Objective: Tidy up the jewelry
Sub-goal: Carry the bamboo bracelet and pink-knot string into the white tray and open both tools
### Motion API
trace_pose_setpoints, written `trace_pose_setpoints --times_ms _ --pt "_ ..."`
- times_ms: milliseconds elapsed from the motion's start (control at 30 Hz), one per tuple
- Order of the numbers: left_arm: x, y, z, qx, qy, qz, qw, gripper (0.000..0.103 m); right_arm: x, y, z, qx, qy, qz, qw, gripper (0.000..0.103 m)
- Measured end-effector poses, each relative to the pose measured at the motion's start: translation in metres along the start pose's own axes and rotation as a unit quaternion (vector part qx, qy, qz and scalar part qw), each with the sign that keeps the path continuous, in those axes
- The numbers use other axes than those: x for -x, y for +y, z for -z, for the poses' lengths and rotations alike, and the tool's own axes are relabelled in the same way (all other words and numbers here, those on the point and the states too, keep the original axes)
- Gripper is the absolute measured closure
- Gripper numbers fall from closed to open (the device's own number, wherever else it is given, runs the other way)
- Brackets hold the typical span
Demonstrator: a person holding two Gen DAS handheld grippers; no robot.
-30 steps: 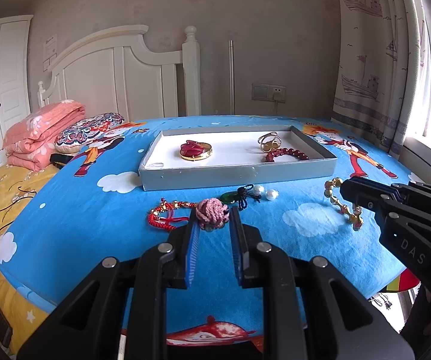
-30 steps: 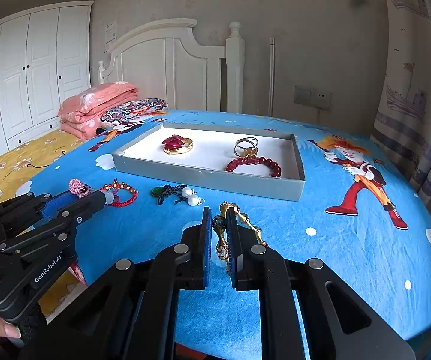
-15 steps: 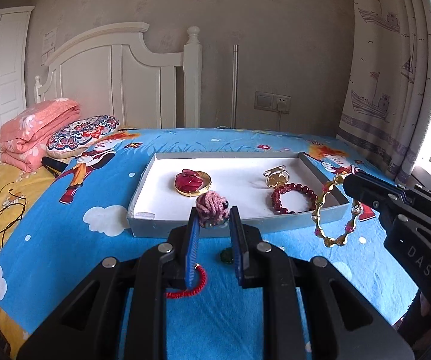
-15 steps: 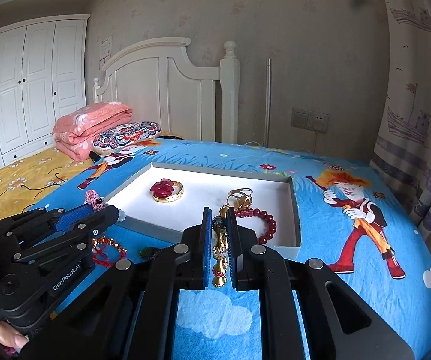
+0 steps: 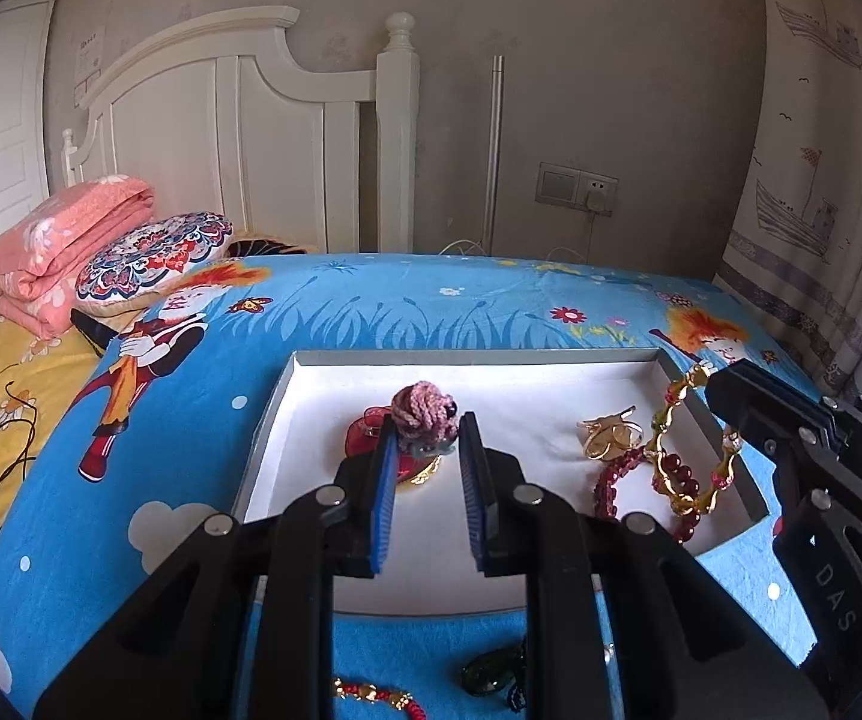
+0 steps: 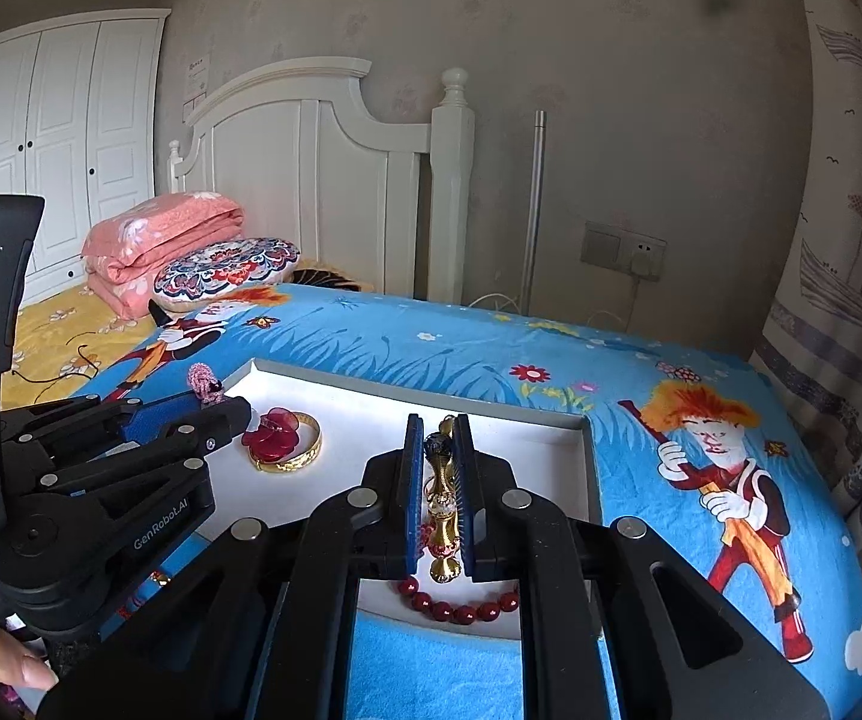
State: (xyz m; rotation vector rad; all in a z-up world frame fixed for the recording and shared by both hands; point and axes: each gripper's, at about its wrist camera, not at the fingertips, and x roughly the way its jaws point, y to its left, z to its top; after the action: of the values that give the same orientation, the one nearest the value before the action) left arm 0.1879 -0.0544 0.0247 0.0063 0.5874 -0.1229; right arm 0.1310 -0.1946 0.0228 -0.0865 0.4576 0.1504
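Note:
In the left wrist view my left gripper [image 5: 427, 441] is shut on the pink knotted ball [image 5: 425, 417] of a red cord bracelet. It hangs over the left half of the grey tray [image 5: 269, 426], and part of the red cord [image 5: 371, 693] shows below the gripper. My right gripper [image 6: 437, 429] is shut on a gold link bracelet [image 6: 443, 498] and holds it over the tray's right half [image 6: 590, 480]. That gold bracelet [image 5: 689, 450] dangles from the right gripper [image 5: 725, 387] in the left wrist view. A gold bangle with a red piece [image 6: 287, 444], a gold ring [image 5: 611, 438] and a red bead bracelet [image 6: 461, 606] lie in the tray.
A dark green and black piece [image 5: 491, 669] lies on the blue bedspread [image 5: 161, 480] in front of the tray. A folded pink quilt [image 5: 65, 246] and a patterned pillow [image 5: 155, 258] sit at the far left by the white headboard [image 5: 239, 138]. A person's hand [image 6: 11, 666] grips the left tool.
Both grippers have lifted their pieces off the bedspread and carried them forward over the tray. The pink knot and the gold bracelet now hang above its white floor.

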Motion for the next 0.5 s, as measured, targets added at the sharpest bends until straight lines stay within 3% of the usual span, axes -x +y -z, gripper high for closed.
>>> trace_pose_setpoints --times_ms 500 --pt "-0.052 0.007 -0.014 0.014 0.03 -0.025 0.9991 0.083 -0.062 0.007 -0.018 0.007 0.039 0.01 0.999 0.091"
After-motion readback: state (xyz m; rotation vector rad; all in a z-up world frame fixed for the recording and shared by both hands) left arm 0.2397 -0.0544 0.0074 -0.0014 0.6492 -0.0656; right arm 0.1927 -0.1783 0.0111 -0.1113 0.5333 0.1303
